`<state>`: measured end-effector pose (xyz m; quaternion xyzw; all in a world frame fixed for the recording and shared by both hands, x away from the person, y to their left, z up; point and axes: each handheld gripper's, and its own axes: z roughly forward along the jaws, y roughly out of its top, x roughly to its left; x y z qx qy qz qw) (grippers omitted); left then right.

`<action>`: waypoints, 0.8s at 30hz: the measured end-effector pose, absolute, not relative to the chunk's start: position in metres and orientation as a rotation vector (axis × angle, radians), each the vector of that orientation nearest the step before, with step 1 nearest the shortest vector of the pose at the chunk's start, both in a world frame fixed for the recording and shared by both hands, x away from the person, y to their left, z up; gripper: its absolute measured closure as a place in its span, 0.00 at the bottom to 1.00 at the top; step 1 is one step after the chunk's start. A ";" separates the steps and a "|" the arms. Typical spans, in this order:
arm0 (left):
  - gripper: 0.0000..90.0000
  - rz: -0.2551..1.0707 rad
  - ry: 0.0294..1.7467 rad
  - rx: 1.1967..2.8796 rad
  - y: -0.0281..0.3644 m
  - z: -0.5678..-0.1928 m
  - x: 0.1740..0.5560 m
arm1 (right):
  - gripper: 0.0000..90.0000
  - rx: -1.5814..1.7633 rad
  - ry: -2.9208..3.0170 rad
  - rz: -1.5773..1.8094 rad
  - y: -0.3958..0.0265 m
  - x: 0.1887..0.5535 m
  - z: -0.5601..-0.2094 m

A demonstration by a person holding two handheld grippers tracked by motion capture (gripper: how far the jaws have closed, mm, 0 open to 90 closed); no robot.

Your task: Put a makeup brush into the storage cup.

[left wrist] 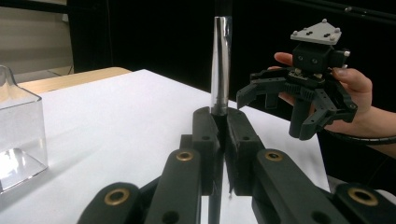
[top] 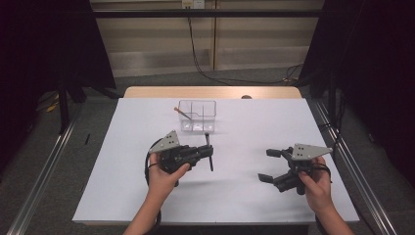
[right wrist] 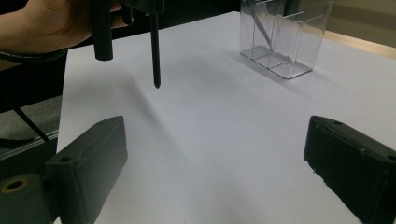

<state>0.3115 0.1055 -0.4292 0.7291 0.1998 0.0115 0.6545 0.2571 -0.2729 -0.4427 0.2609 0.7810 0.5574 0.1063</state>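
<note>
Black pen [left wrist: 220,70] clamped; silver barrel visible.

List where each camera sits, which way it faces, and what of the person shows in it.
High view: above the person's side, looking forward and down on the white table; both forearms, left gripper, right gripper.
Left gripper view: rides the left gripper, looking along jaws shut on a pen toward the right gripper and hand.
Right gripper view: rides the right gripper, jaws wide apart, facing the clear compartment box; left hand at top left.
Shared: both gripper views show the pen and box.
</note>
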 end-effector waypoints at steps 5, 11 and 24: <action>0.93 0.024 0.451 1.658 0.106 -0.428 0.311 | 0.07 0.783 2.301 1.630 -0.277 0.255 -0.445; 0.93 0.032 0.457 1.667 0.107 -0.428 0.311 | 0.07 0.796 2.292 1.632 -0.281 0.254 -0.446; 0.93 0.039 0.465 1.665 0.110 -0.427 0.312 | 0.07 0.817 2.282 1.600 -0.295 0.247 -0.445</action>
